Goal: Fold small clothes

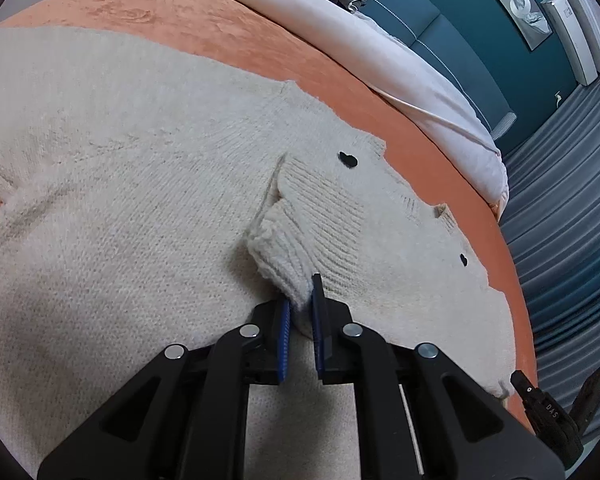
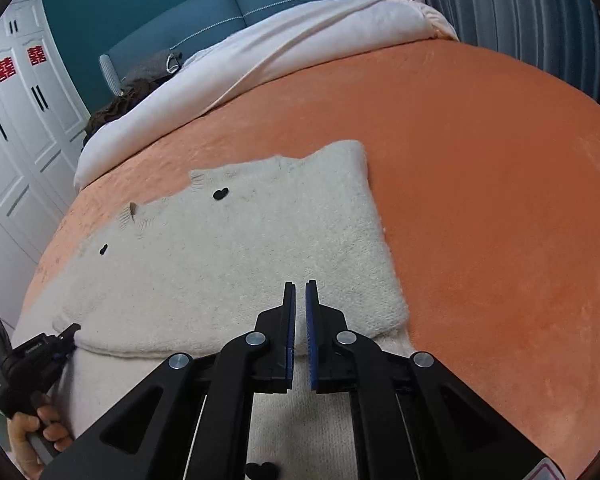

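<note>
A cream knit sweater [image 1: 140,184] lies spread on the orange bedspread [image 1: 204,28], with small black heart shapes [image 1: 348,159] on it. My left gripper [image 1: 302,294] is shut on a ribbed cuff [image 1: 296,236] that lies folded onto the sweater's body. In the right wrist view the sweater [image 2: 260,240] has a folded layer on top. My right gripper [image 2: 300,285] hovers over its near part, jaws shut with nothing between them. The left gripper [image 2: 73,329] shows at the sweater's left edge, held by a person's hand [image 2: 32,428].
A white duvet [image 2: 300,40] is bunched at the head of the bed below a teal headboard [image 2: 260,0], with dark clothes [image 2: 140,80] beside it. White wardrobe doors [image 2: 12,140] stand left, grey curtains [image 2: 520,8] right. Bare orange bedspread [image 2: 480,200] stretches right of the sweater.
</note>
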